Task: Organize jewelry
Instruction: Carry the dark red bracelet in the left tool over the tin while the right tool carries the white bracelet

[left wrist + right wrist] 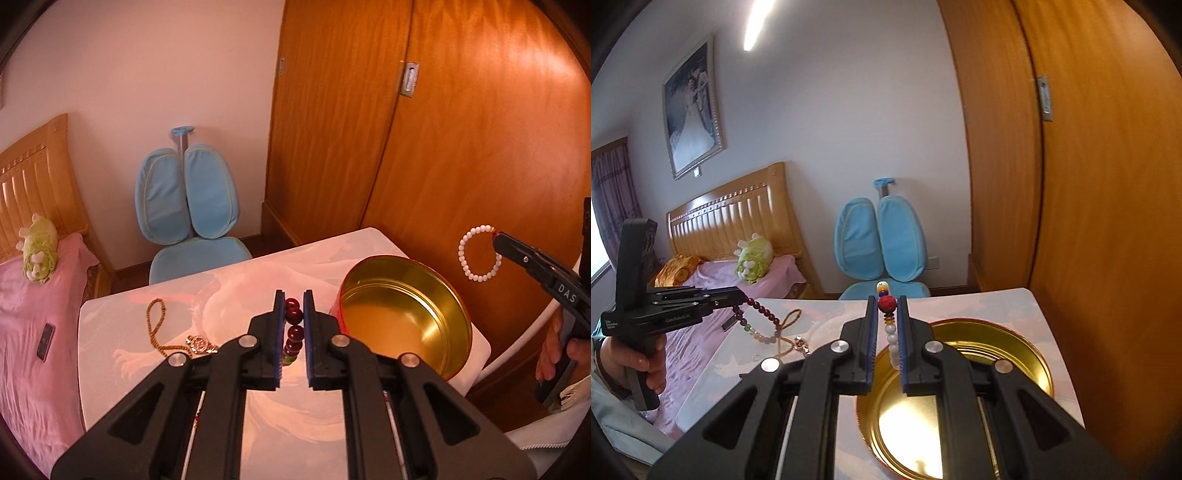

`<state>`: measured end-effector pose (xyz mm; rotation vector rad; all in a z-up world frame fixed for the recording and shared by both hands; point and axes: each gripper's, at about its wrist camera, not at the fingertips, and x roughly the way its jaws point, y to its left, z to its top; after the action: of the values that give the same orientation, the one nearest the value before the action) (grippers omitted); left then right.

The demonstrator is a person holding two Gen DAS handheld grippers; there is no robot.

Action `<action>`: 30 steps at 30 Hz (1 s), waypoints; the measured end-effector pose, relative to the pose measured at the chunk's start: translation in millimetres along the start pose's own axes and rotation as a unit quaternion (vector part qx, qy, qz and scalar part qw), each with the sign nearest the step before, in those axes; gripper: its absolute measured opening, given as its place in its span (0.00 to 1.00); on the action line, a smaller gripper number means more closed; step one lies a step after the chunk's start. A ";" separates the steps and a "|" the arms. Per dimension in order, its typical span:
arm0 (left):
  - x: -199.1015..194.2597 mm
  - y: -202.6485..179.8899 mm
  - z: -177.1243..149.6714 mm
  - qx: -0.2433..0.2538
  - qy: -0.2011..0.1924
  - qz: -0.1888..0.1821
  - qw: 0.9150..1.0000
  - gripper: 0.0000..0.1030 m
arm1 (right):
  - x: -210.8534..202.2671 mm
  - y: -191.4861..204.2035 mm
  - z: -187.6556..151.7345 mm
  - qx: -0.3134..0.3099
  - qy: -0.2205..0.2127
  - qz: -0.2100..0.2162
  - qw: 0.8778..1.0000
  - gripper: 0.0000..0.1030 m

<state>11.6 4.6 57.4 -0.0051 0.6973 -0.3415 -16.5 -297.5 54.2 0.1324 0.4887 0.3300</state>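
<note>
From the left wrist, the left gripper (294, 332) held a dark red bracelet (294, 325) between its narrow fingers, the gold tin (406, 314) just right of them. From the right wrist, the right gripper (887, 332) pinched a white bracelet (892, 332) above that tin, so carrying was under way; next, each should release over it.

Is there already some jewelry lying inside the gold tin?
No, the gold tin shows only its bare shiny bottom, while both bracelets hang from the hand-held grippers.

Dark-red bracelet (294, 332), white bracelet (478, 253), both lifted
</note>
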 end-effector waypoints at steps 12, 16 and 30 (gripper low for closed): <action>33.5 -35.2 12.8 0.057 0.046 -0.066 0.995 0.09 | -10.3 -41.3 -5.9 0.030 0.030 -0.056 0.998 0.11; 46.1 -52.0 32.1 0.084 0.052 -0.103 0.990 0.09 | 0.8 -53.6 4.9 0.031 0.054 -0.063 0.996 0.11; 161.5 -142.7 27.2 0.251 0.232 -0.155 0.927 0.10 | 104.8 -78.4 -7.6 -0.007 0.303 -0.021 0.953 0.11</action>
<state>100.2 -183.2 -6.4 0.4709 1.0640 -0.8374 88.8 -335.0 -14.2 0.0022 1.0961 0.3302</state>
